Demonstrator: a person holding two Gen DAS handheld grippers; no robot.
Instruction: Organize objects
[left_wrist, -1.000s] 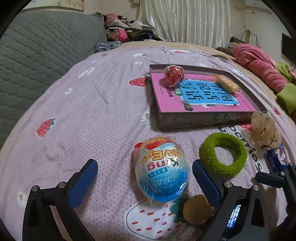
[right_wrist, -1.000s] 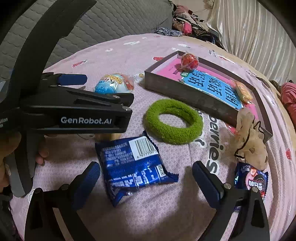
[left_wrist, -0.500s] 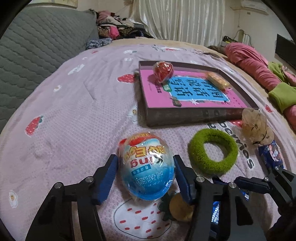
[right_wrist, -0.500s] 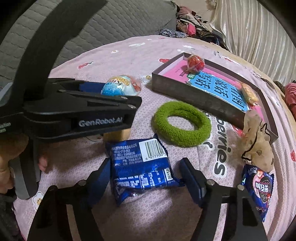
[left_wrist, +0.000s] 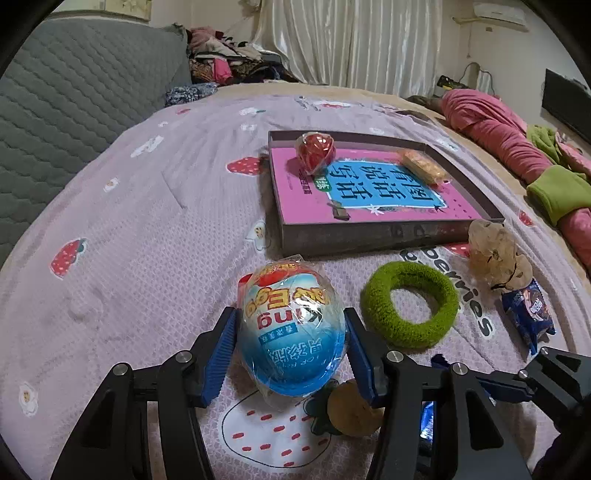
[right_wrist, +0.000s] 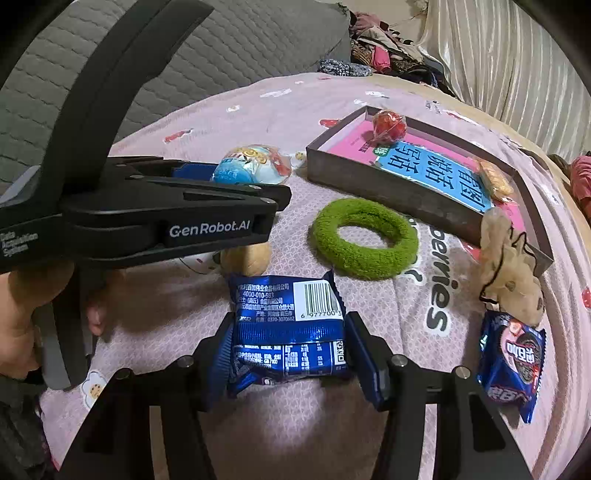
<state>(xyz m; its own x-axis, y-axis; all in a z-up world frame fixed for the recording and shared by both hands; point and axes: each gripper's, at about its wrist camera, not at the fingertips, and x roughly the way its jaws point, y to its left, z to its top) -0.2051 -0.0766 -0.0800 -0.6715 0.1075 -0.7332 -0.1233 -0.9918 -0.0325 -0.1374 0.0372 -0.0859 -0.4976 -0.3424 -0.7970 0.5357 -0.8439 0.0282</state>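
- grippers are both gripping: left gripper (left_wrist: 290, 350) is squeezing the toy egg (left_wrist: 291, 328), right gripper (right_wrist: 288, 354) is pinching the blue snack packet (right_wrist: 288, 332) on the bed (left_wrist: 147, 221).
- tray (left_wrist: 369, 236) is lying straight ahead of both, egg's long axis pointing at it, left side sitting nearer.

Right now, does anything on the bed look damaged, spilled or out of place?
Nothing is spilled. The blue packet is crumpled where the right hand-held gripper squeezes it. The left hand-held gripper holds the egg, which looks intact. Loose items lie beside the tray.
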